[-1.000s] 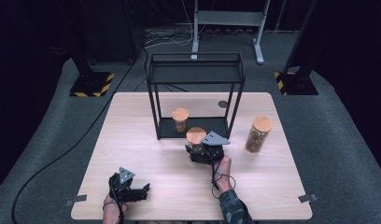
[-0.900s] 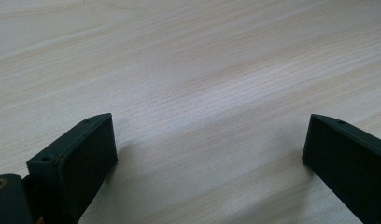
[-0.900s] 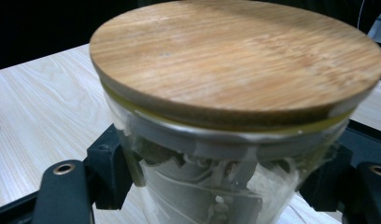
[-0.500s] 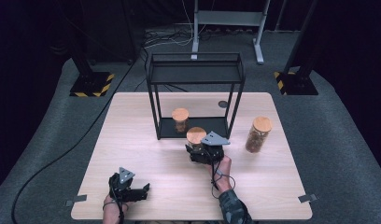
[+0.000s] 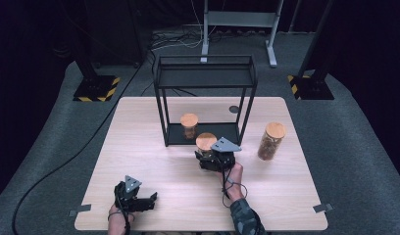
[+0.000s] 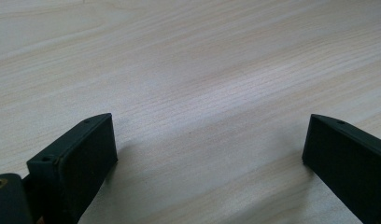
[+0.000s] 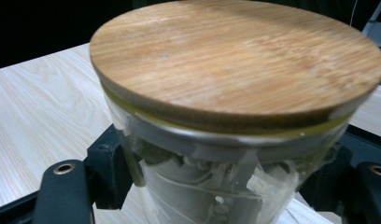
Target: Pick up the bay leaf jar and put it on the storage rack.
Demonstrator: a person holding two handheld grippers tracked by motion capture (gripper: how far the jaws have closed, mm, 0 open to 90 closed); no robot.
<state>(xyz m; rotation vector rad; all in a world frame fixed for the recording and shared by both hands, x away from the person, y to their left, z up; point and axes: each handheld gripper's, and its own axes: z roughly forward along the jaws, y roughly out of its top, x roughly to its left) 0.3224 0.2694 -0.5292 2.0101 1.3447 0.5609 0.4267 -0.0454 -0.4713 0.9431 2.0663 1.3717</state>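
1. My right claw (image 5: 211,157) is clamped on the glass jar (image 7: 226,186), both jaws pressing its sides just below the wooden lid (image 7: 235,56). In the high view the jar (image 5: 206,145) stands at the front edge of the black wire rack (image 5: 206,78), on or just above the bench (image 5: 154,161); which, I cannot tell.
2. My left claw (image 5: 139,199) rests near my edge of the bench, jaws spread wide with nothing between them but bare wood.
3. I judge the step in hand to be carrying this jar to a place on the rack, whose lower shelf already holds a second lidded jar (image 5: 189,125). A third jar (image 5: 271,141) waits on the bench to the right, well apart.
4. The next move calls for keeping the jar upright, passing it between the rack's front posts without knocking them, and setting it beside the one already there.
5. Only once it stands firmly should I loosen the grip.
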